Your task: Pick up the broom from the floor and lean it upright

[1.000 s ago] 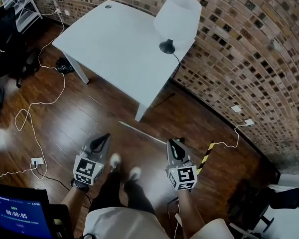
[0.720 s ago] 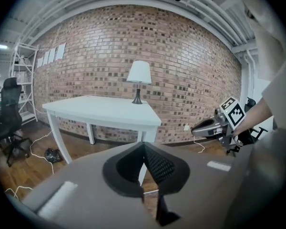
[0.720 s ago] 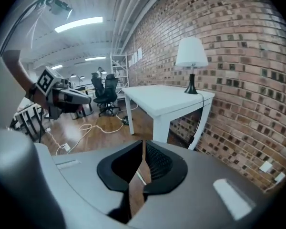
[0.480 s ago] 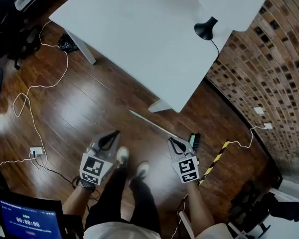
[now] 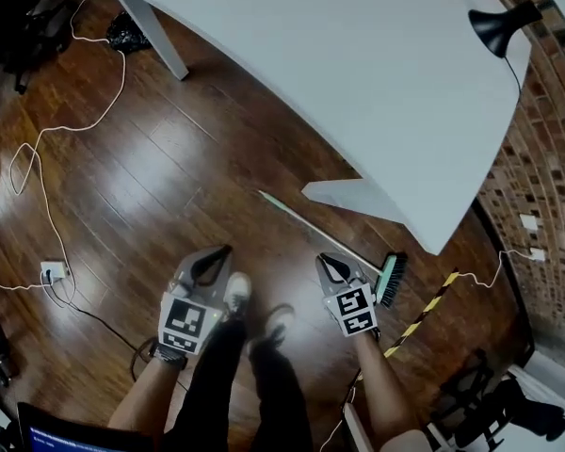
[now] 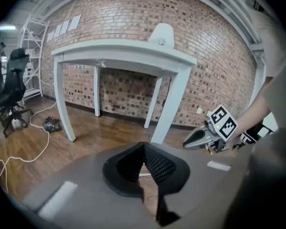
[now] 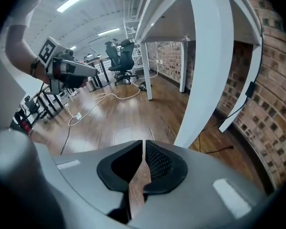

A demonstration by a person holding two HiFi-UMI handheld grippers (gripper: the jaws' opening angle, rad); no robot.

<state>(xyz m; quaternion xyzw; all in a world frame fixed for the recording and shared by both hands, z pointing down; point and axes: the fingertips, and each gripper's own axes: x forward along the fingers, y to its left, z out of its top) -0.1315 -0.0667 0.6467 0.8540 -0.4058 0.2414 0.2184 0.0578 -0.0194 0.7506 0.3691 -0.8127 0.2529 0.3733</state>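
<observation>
The broom lies flat on the wooden floor in the head view. Its pale handle runs diagonally from under the table edge down to the teal and black head at the right. My right gripper hovers just left of the broom head, close beside the handle's lower end, jaws shut with nothing between them. My left gripper is further left, over bare floor near the person's shoes, also shut and empty. Neither touches the broom. The right gripper also shows in the left gripper view, and the left gripper in the right gripper view.
A white table overhangs the far end of the broom, one leg standing beside the handle. A black lamp base sits on it. White cables, a power strip, a yellow-black striped bar and a brick wall surround the spot.
Both grippers have sunk towards the floor and the view has dropped with them. The broom head has come into sight beside the right gripper. Both pairs of jaws stayed shut.
</observation>
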